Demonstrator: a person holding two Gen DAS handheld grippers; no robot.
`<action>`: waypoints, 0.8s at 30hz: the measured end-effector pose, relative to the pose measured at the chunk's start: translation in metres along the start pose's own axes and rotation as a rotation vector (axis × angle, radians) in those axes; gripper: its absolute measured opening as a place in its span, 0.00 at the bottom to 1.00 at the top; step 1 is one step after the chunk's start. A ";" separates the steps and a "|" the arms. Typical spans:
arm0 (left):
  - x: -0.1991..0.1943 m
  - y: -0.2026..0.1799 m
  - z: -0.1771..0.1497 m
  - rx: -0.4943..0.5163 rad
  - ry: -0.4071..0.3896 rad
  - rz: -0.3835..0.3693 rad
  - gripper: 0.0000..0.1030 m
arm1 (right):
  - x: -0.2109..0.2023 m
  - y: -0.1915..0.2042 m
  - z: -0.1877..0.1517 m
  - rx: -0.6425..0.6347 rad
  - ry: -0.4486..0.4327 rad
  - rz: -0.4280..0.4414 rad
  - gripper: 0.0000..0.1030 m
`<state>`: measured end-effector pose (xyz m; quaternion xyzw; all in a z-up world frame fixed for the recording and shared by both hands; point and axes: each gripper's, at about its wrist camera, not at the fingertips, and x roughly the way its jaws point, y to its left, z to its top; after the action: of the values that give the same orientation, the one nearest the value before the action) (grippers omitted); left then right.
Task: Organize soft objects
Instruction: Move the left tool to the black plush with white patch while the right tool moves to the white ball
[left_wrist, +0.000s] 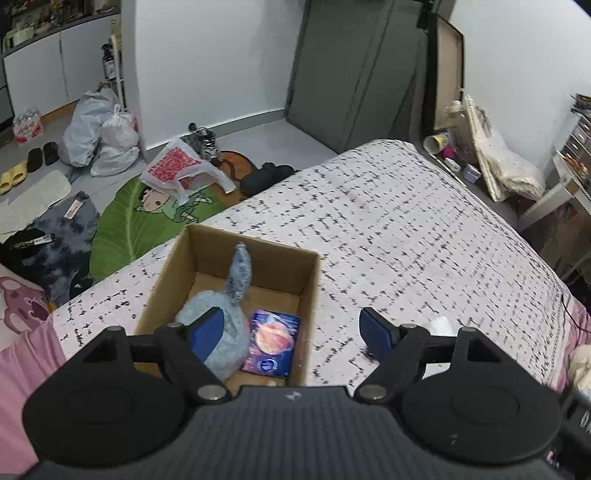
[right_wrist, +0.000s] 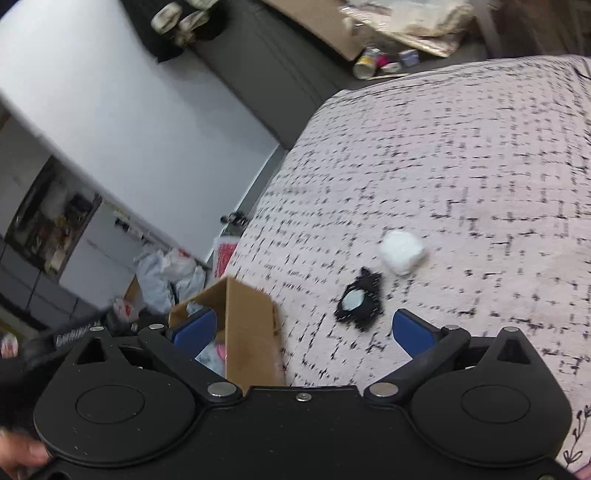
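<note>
An open brown cardboard box (left_wrist: 236, 280) stands on the bed with the pale pink cover printed with black dashes (left_wrist: 406, 229), near the bed's edge toward the floor. Inside the box lies a fluffy light-blue plush toy with a long upright ear (left_wrist: 225, 314), and just beside it, flat on the bottom of the box, a small dark-blue booklet with an orange planet picture (left_wrist: 273, 343).

The left hand-held gripper (left_wrist: 291, 332) hangs above the near side of the box with its blue-padded jaws spread wide; they are released and nothing sits between the pads. One blue pad shows in front of the plush toy, but whether it touches the toy cannot be told.

The right hand-held gripper (right_wrist: 303, 332) is also released, its jaws as wide as they go and empty. In its view one corner of the cardboard box (right_wrist: 251, 325) is at the left, and further out on the bed cover (right_wrist: 461, 166) lie a small black frilled piece with a pale round centre (right_wrist: 360, 304) and, near it, a white soft ball-shaped wad (right_wrist: 402, 252). The two are close together but apart. A fingertip of the person (right_wrist: 18, 456) shows at the lower left corner.
</note>
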<state>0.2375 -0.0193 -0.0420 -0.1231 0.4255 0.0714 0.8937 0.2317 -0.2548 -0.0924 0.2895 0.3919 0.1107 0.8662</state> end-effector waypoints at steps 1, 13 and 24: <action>-0.001 -0.004 -0.001 0.005 0.000 -0.004 0.77 | -0.002 -0.004 0.003 0.017 -0.003 0.001 1.00; 0.006 -0.049 -0.009 0.054 0.020 -0.050 0.77 | -0.017 -0.047 0.018 0.176 -0.035 0.025 1.00; 0.038 -0.082 -0.020 0.059 0.069 -0.083 0.77 | -0.011 -0.081 0.028 0.249 -0.060 -0.041 1.00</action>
<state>0.2659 -0.1031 -0.0708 -0.1165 0.4523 0.0171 0.8841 0.2420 -0.3368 -0.1186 0.3901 0.3823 0.0349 0.8369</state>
